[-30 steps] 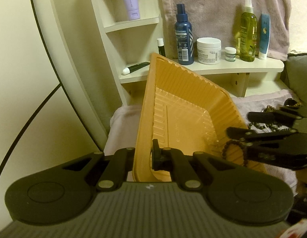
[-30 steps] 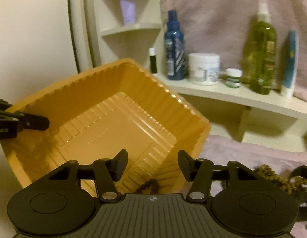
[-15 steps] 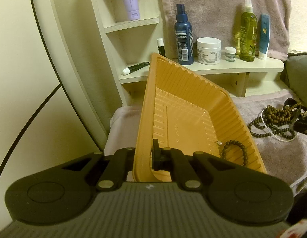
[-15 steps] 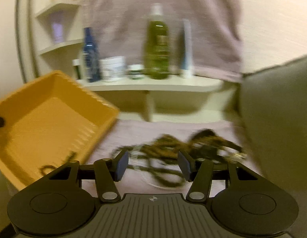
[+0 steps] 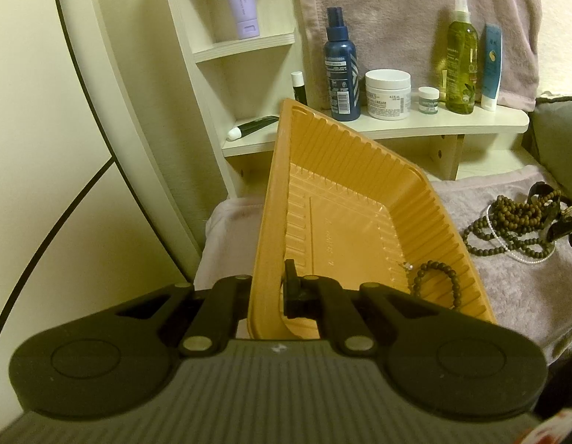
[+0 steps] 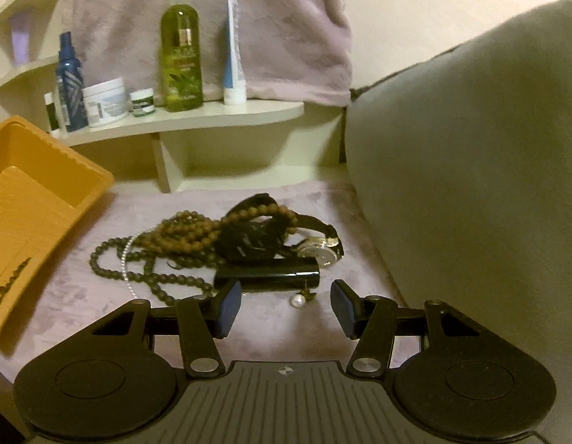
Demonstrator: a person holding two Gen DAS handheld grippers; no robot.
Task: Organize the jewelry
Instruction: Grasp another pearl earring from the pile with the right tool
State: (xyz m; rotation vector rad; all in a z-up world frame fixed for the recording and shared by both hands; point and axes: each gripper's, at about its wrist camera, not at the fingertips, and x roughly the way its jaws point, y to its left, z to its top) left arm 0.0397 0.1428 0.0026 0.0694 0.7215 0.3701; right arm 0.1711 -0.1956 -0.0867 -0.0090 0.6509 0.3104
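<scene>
Right wrist view: right gripper (image 6: 286, 305) hangs just short of the jewelry heap, jaws apart, nothing between the pads.
Left gripper: left gripper (image 5: 267, 292) is clenched on the near rim of the orange tray (image 5: 345, 199), which it holds tilted.
Nearest the right gripper: black tube (image 6: 267, 277) lying crosswise, and a pearl earring (image 6: 297, 300) just beside it.
Beyond the tube: wristwatch (image 6: 321, 251) touching brown bead strands (image 6: 197, 233), darker bead strand (image 6: 112, 251) and a thin pearl chain (image 6: 128, 259), all tangled on the pink towel (image 6: 304, 333).
Tray side: heap lies beside the tray; one dark bead bracelet (image 5: 433, 281) already rests inside.
Handling: likely light, limp strands that drag neighbours along; pinch a bunched loop. Tube looks smooth, probably slippery; take it across its middle. Earring is tiny and easily missed.
</scene>
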